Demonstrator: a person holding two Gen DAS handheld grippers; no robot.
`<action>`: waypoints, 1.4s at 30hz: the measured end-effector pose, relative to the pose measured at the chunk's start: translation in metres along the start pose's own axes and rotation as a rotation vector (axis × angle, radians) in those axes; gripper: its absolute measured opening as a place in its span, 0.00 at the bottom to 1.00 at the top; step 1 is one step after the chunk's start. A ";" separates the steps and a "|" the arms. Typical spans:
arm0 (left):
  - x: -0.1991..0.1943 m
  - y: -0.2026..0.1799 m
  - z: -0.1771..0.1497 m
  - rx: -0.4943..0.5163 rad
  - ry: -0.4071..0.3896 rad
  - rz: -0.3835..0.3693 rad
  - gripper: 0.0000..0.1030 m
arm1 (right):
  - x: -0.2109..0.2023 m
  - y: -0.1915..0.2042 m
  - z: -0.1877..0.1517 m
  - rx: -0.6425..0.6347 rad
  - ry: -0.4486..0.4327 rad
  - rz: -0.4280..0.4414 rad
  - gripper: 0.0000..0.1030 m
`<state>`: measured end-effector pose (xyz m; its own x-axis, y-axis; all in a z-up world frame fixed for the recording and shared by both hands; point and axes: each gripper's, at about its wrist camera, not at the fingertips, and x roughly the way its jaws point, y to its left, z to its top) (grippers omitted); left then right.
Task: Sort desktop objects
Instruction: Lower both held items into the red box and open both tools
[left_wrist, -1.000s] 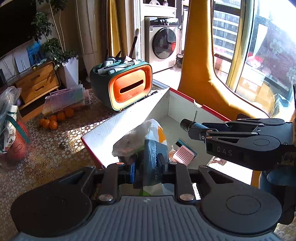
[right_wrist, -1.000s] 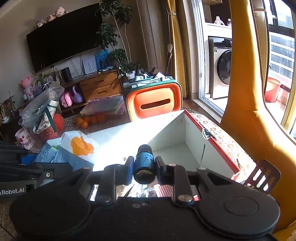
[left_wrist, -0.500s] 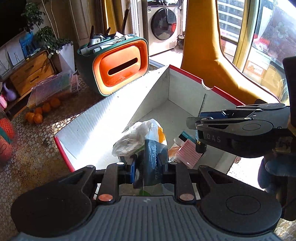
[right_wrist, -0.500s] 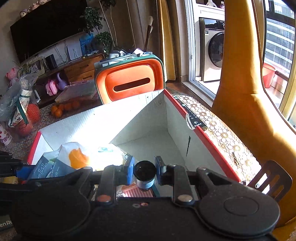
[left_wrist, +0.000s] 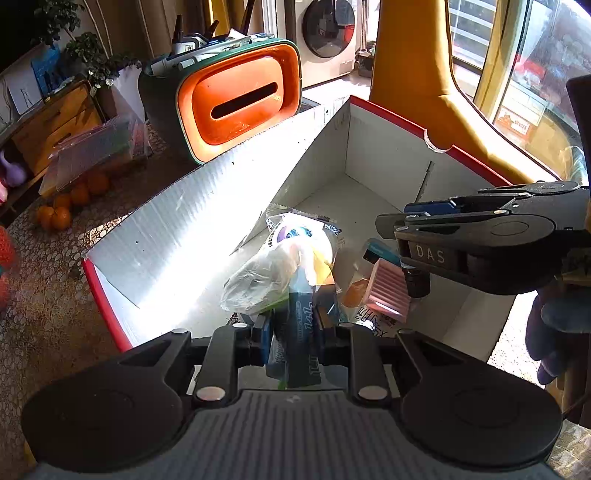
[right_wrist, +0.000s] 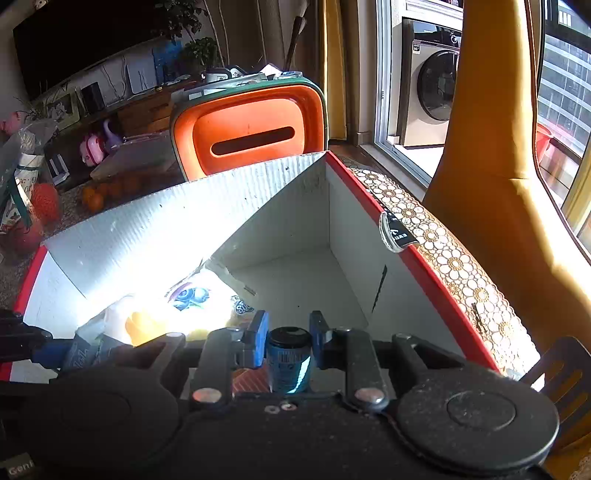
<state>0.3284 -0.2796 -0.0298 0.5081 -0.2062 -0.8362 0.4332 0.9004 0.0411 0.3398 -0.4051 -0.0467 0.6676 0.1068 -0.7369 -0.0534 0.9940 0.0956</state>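
- Both grippers had come lower than a second earlier, so I looked deeper into the white box: my left gripper stayed clamped on a dark packet, my right gripper stayed closed on a small blue bottle.
- The orange tissue holder behind the box had risen toward the top of both views.
- A glare patch washed out the snack bags on the box floor; I couldn't read their print.
- The pink ribbed item sat half behind the right gripper's body in the left view.
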 end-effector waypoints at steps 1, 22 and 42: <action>0.000 0.000 0.000 -0.003 0.000 -0.004 0.21 | -0.001 0.000 0.000 -0.004 -0.002 -0.002 0.24; -0.048 0.017 -0.022 -0.055 -0.062 -0.059 0.29 | -0.046 0.008 -0.015 0.002 -0.013 0.057 0.47; -0.116 0.033 -0.071 -0.136 -0.184 -0.044 0.66 | -0.111 0.041 -0.036 -0.039 -0.098 0.109 0.71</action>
<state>0.2306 -0.1991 0.0291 0.6235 -0.3012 -0.7215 0.3594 0.9300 -0.0777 0.2372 -0.3751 0.0146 0.7255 0.2129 -0.6545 -0.1570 0.9771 0.1438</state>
